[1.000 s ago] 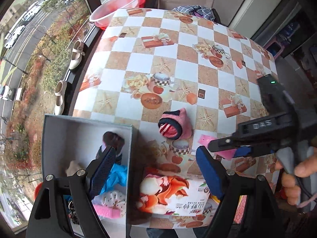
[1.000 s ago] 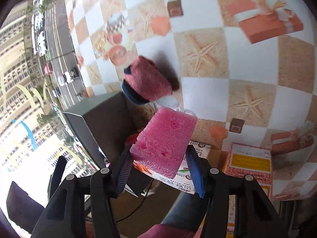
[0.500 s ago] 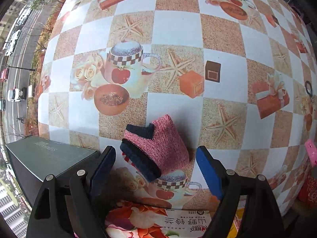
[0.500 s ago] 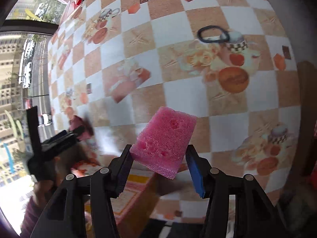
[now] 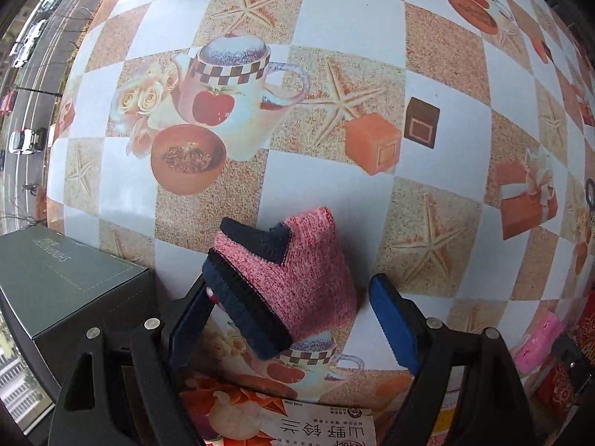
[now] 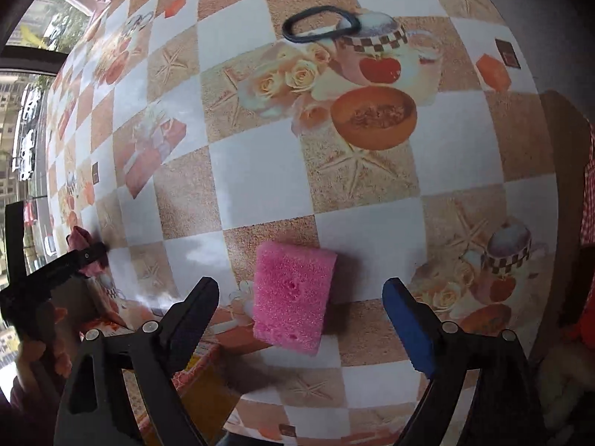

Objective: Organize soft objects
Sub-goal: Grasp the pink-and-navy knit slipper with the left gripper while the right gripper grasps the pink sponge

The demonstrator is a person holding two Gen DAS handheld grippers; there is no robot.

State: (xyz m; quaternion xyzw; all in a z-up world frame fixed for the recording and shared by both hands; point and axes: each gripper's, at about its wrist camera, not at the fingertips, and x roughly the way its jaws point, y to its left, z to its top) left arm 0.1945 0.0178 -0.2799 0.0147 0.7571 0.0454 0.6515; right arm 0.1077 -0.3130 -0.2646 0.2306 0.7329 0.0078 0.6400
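A folded pink and navy knitted sock (image 5: 282, 282) lies on the patterned tablecloth. My left gripper (image 5: 290, 319) is open with its jaws on either side of the sock, low over the table. A pink sponge (image 6: 292, 297) lies on the table between the jaws of my right gripper (image 6: 301, 323), which is open and apart from it. The sponge also shows at the far right of the left wrist view (image 5: 539, 342). The sock and the left gripper show far left in the right wrist view (image 6: 83, 249).
A dark grey box (image 5: 67, 290) stands left of the sock. A printed tissue pack (image 5: 290, 420) lies at the near edge under the left gripper. A black hair band (image 6: 319, 24) lies far on the table. The table's edge (image 6: 546, 186) runs at the right.
My right gripper has opened and let go of the pink sponge, which now lies on the table. My left gripper has moved down and closer around the sock.
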